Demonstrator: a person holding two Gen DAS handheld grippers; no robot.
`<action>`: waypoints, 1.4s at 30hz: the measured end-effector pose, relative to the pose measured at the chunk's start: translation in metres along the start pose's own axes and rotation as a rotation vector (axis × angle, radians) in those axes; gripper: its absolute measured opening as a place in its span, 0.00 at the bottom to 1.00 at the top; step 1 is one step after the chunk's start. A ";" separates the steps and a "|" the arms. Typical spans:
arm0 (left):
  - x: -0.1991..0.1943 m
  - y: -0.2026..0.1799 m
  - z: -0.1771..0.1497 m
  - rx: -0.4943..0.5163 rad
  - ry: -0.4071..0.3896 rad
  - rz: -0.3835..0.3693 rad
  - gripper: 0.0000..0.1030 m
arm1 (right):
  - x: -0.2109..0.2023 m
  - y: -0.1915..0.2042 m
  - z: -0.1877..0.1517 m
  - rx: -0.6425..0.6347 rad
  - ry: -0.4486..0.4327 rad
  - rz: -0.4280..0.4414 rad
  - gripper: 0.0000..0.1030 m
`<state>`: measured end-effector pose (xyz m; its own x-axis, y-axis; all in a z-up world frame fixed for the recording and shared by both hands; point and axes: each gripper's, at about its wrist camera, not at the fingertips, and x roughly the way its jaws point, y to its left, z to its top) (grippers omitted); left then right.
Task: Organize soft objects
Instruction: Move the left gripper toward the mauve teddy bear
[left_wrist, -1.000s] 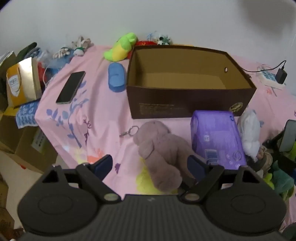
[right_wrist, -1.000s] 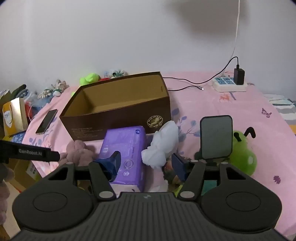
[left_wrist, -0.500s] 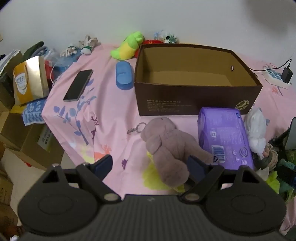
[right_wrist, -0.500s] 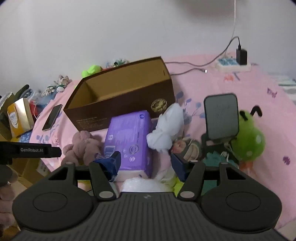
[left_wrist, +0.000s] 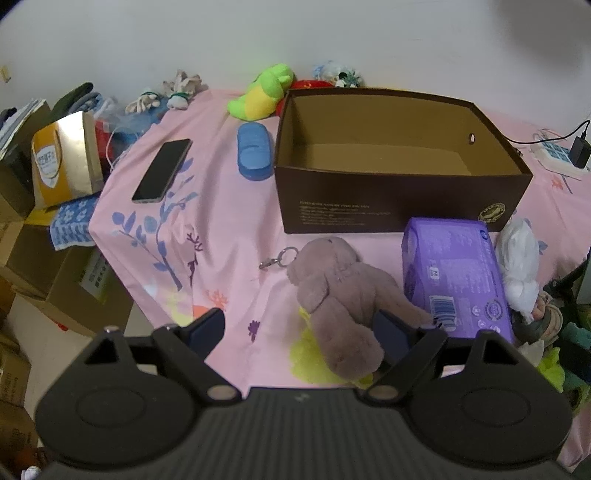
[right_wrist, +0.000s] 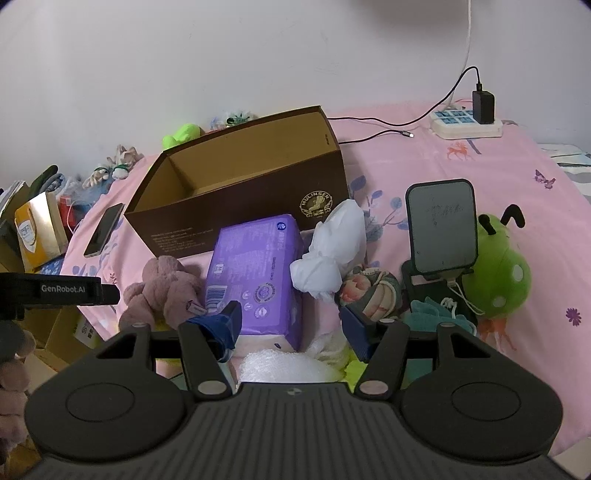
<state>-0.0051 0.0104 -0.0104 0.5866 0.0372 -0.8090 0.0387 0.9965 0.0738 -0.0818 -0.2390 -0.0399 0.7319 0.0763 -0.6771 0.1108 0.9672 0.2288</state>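
A mauve plush bear (left_wrist: 340, 295) lies on the pink sheet in front of an open brown box (left_wrist: 399, 218). My left gripper (left_wrist: 299, 330) hovers open over it, the bear's legs close to the right finger. A purple soft pack (right_wrist: 255, 266) lies beside the bear, with a white knotted bundle (right_wrist: 328, 251) to its right. My right gripper (right_wrist: 291, 325) is open, and the pack's near end sits between its fingers without contact. A small doll (right_wrist: 369, 291) lies by the right finger. The box holds nothing.
A green spotted plush (right_wrist: 506, 273) and a phone stand (right_wrist: 439, 225) sit at the right. Bubble wrap (right_wrist: 288, 365) lies under the right gripper. A phone (left_wrist: 162, 170), blue case (left_wrist: 253, 151) and green-yellow plush (left_wrist: 262, 96) lie left of the box. Cardboard boxes (left_wrist: 55, 266) stand beyond the bed's left edge.
The left view has drifted a little, so the bear sits further right between the fingers. The right gripper has tipped and rolled slightly, bringing the doll and bubble wrap into view. Both stay open.
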 end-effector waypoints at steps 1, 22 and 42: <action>0.000 0.000 0.000 0.000 0.000 -0.001 0.84 | 0.001 -0.001 0.000 0.001 0.001 -0.002 0.43; 0.011 0.000 0.003 0.024 0.021 -0.002 0.84 | 0.014 -0.003 0.000 0.040 0.032 -0.002 0.43; 0.013 0.008 0.004 0.019 0.031 -0.025 0.84 | 0.019 0.004 -0.001 0.055 0.036 -0.003 0.43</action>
<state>0.0060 0.0189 -0.0176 0.5603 0.0145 -0.8282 0.0684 0.9956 0.0638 -0.0679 -0.2334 -0.0521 0.7071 0.0832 -0.7022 0.1503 0.9527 0.2642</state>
